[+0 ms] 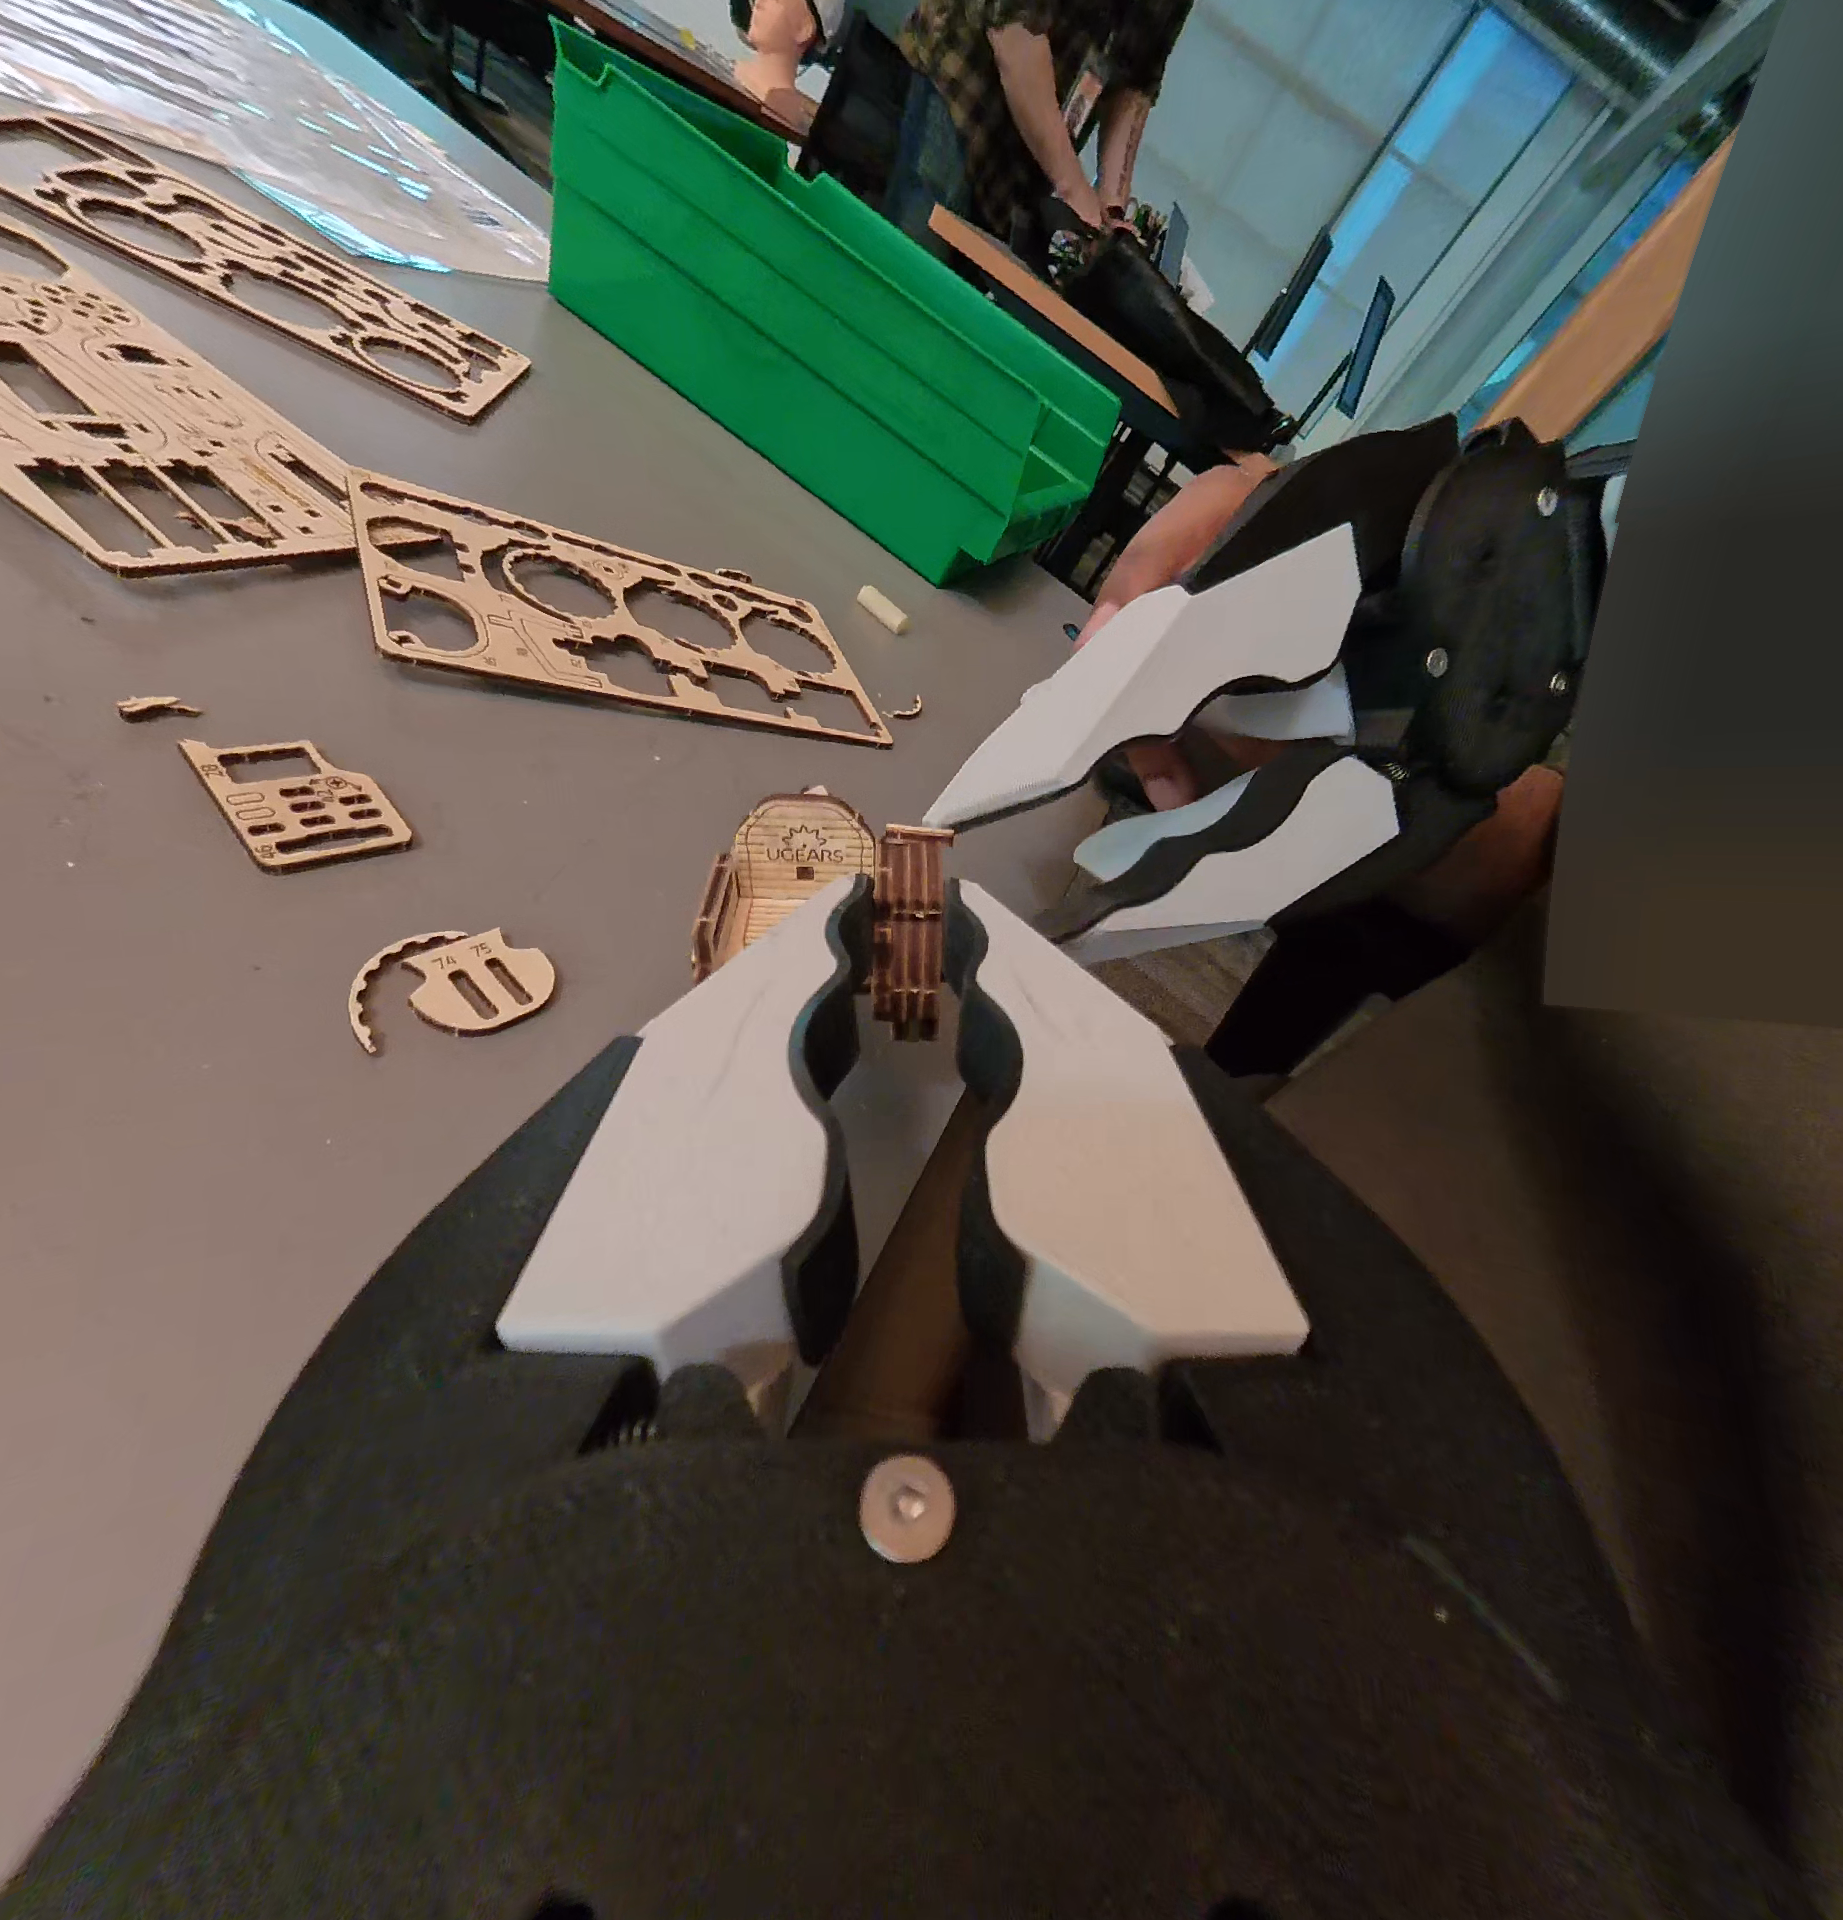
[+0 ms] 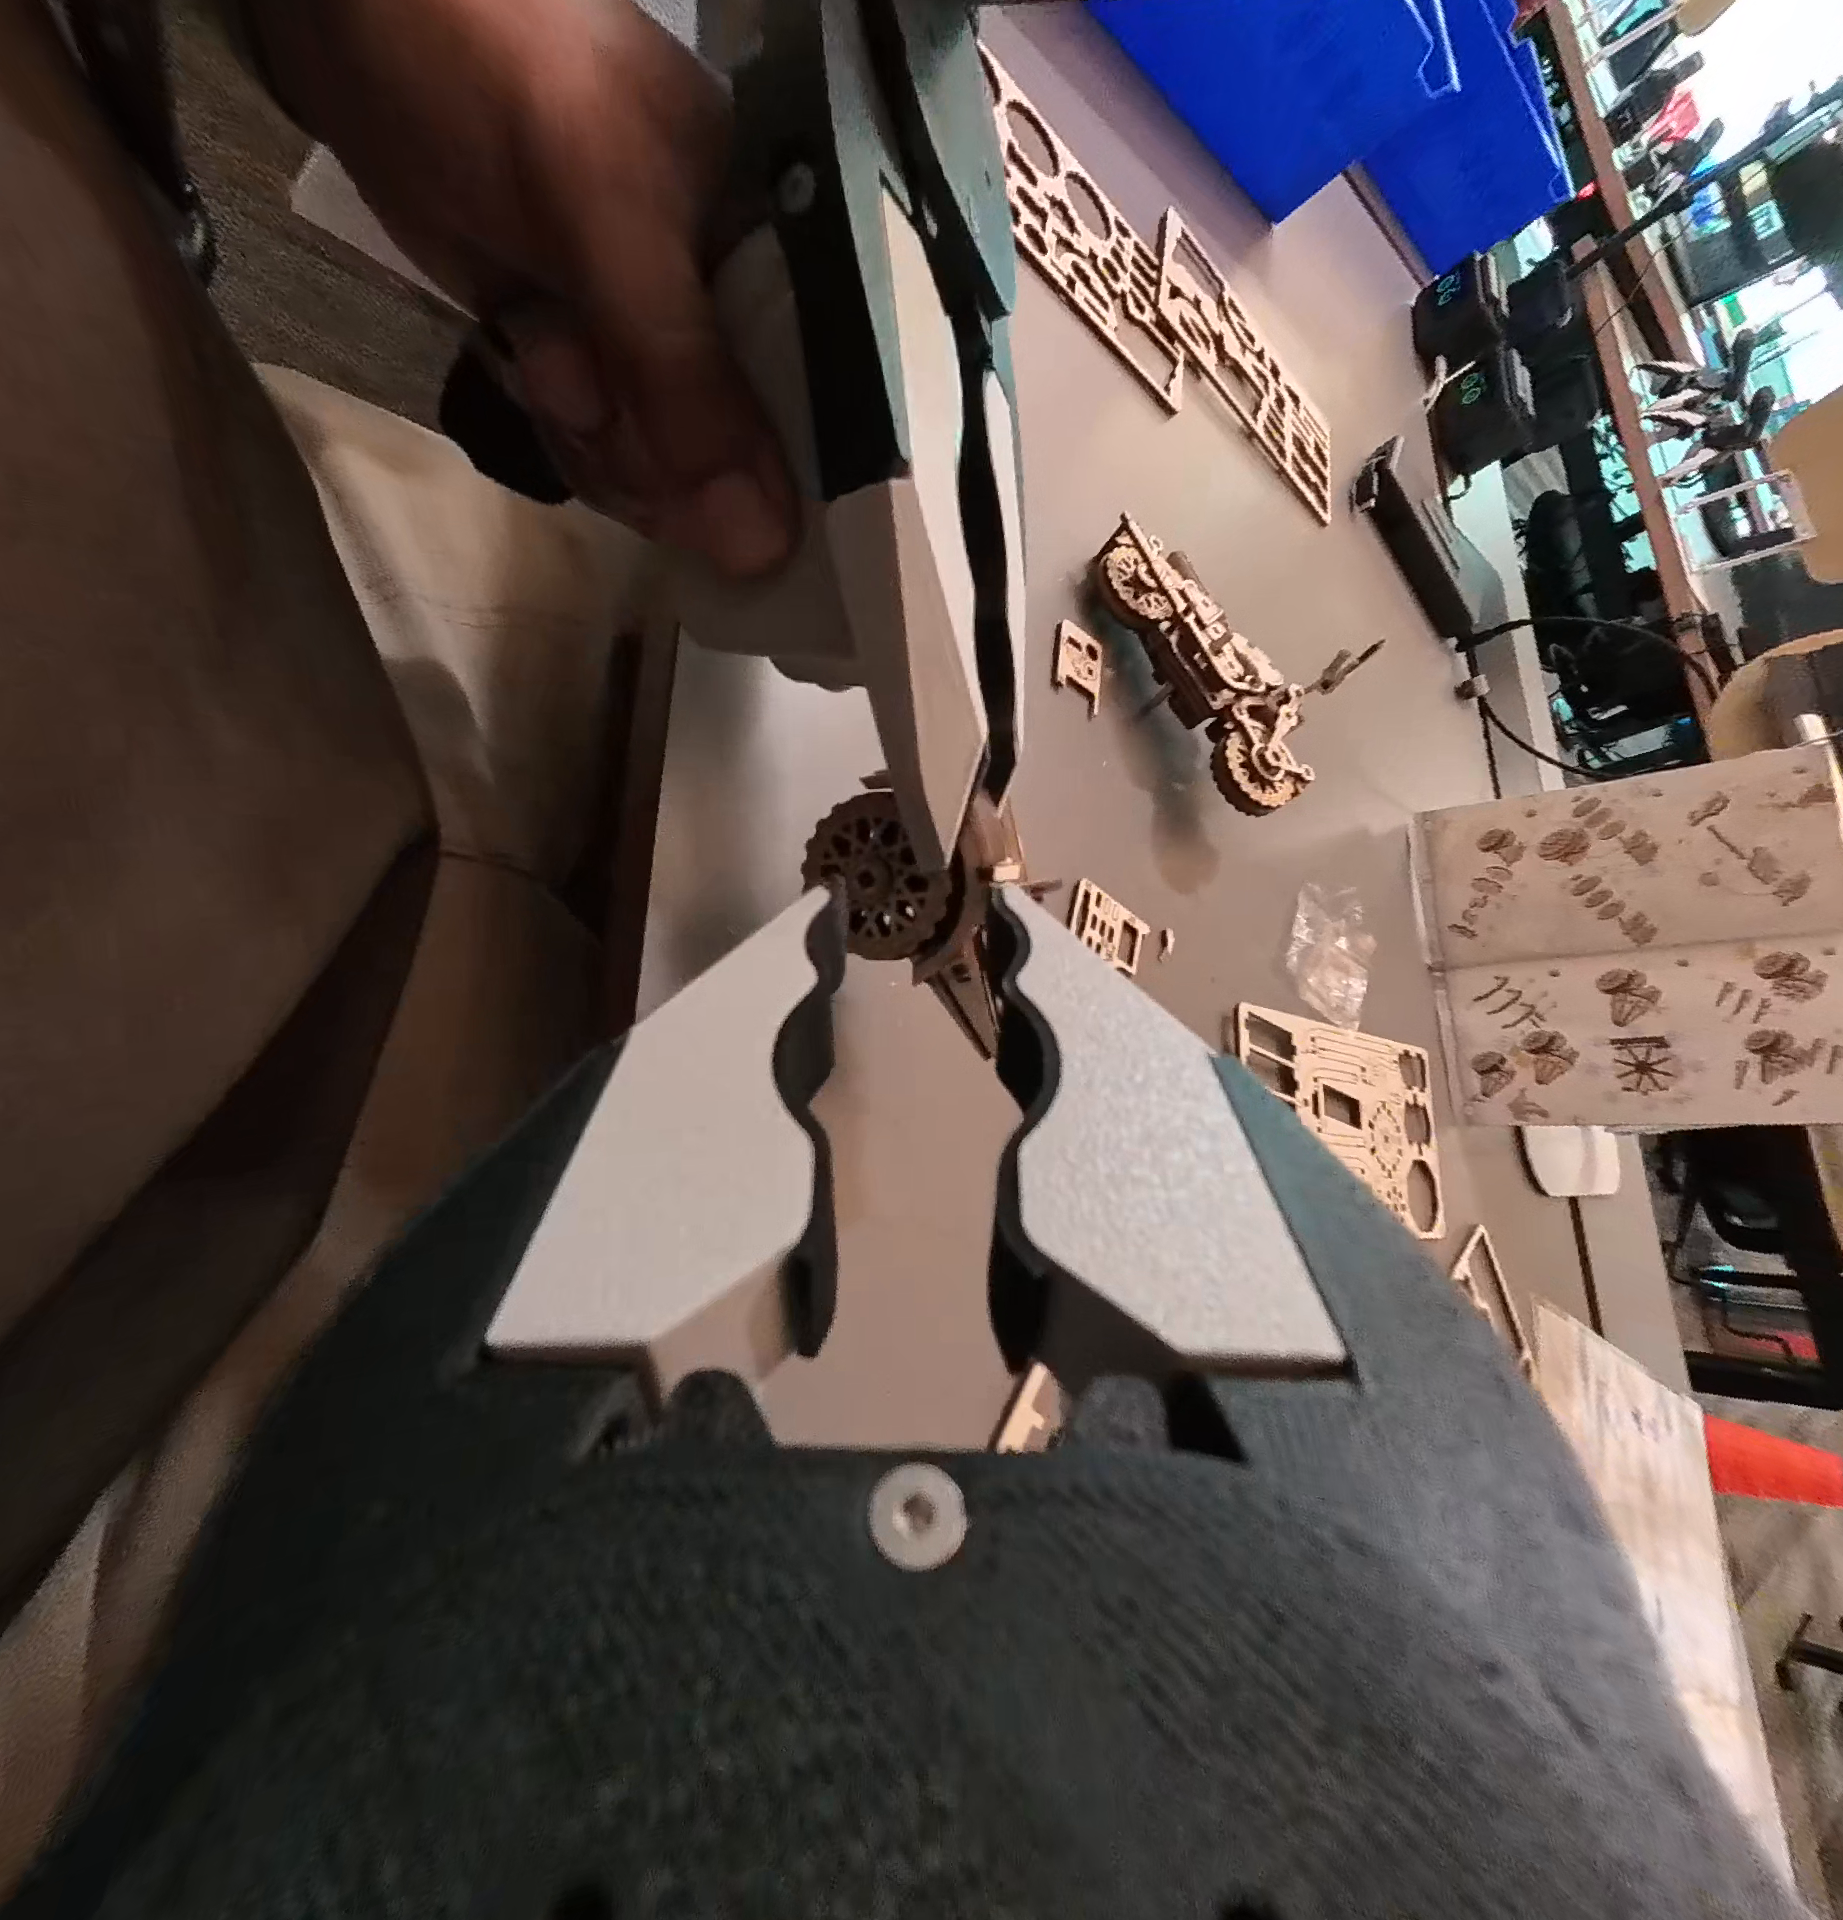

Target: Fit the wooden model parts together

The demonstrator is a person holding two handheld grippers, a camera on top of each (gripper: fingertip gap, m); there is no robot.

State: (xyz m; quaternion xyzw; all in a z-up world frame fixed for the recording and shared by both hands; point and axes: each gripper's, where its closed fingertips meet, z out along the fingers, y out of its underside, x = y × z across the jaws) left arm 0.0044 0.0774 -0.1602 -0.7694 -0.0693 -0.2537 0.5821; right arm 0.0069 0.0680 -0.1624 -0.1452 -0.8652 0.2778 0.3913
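My left gripper [image 1: 909, 891] is shut on a dark wooden spoked wheel [image 1: 909, 940], seen edge-on. A pale wooden sidecar body [image 1: 782, 883] sits right beside the wheel, just over the grey table [image 1: 481, 1195]. My right gripper [image 1: 1000, 883] comes in from the right with its jaws apart, and its upper fingertip [image 1: 943, 823] touches the wheel's top edge. In the right wrist view the wheel [image 2: 875, 894] shows face-on between my right gripper's [image 2: 917, 920] spread tips. The left gripper [image 2: 974, 810] reaches down onto it from above. A pointed wooden strut [image 2: 964, 997] hangs below the wheel.
Punched wooden part sheets [image 1: 605, 613] and loose offcuts [image 1: 293, 805] lie to the left. A green bin [image 1: 813, 312] stands behind them. A built wooden motorcycle [image 2: 1197, 665], an instruction booklet [image 2: 1644, 956], a plastic bag [image 2: 1332, 945] and a blue bin [image 2: 1312, 83] lie farther off. A person [image 1: 1052, 104] stands in the background. Left and right tips are no more than a few centimetres apart.
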